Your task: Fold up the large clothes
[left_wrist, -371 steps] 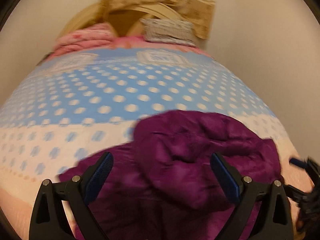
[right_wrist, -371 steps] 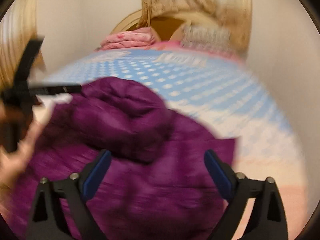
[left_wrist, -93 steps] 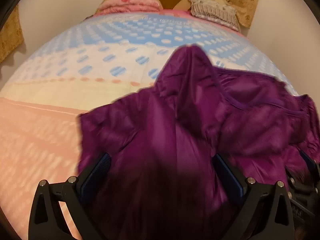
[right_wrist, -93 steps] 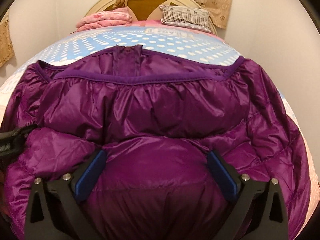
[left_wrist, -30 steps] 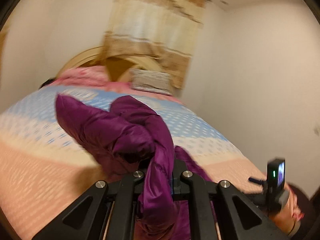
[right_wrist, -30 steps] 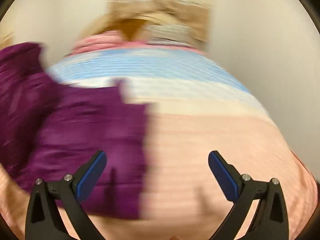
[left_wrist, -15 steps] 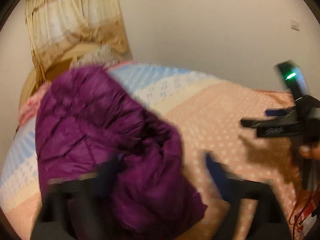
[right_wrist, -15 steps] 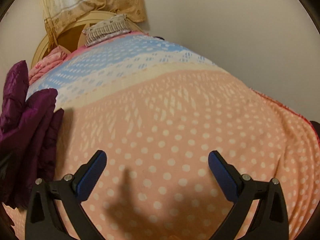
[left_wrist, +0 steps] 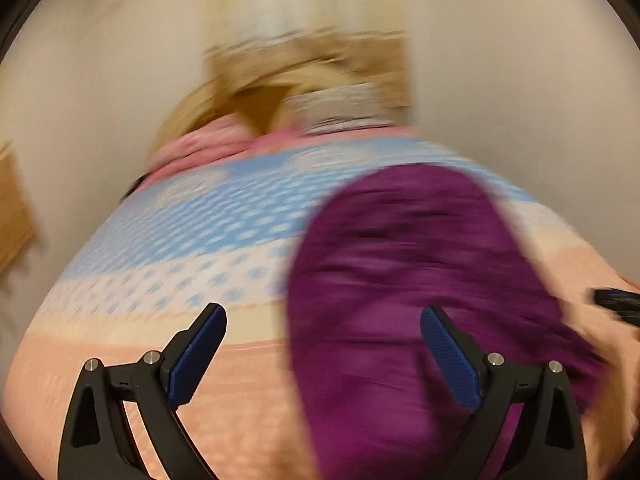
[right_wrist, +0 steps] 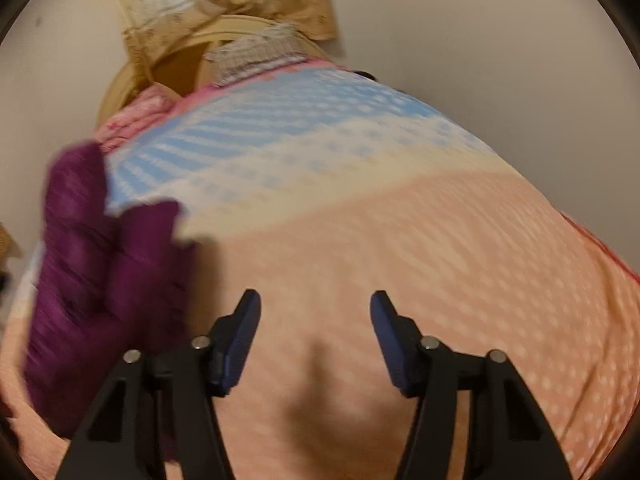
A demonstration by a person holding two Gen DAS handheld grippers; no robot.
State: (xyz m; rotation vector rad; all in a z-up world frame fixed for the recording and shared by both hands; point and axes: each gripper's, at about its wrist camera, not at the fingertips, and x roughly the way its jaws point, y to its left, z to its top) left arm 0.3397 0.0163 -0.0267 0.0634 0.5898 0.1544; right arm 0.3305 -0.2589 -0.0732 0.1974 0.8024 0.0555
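- My left tongs (left_wrist: 322,344) gape wide, holding nothing; the bundled purple quilted puffer jacket (left_wrist: 420,300) sits on the bed just beyond them, towards the right, though motion blur hides its edges.
- My right tongs (right_wrist: 315,326) stand part-open and empty over bare peach dotted bedspread (right_wrist: 440,280); the jacket lies off to their left.
- Risk, as I judge it: slippery padded fabric springs open, so the bundle may unfold with nothing pinning it.
- Grabbing through this blur, I could pinch a single layer, or the bedspread too, and drag the fold apart.
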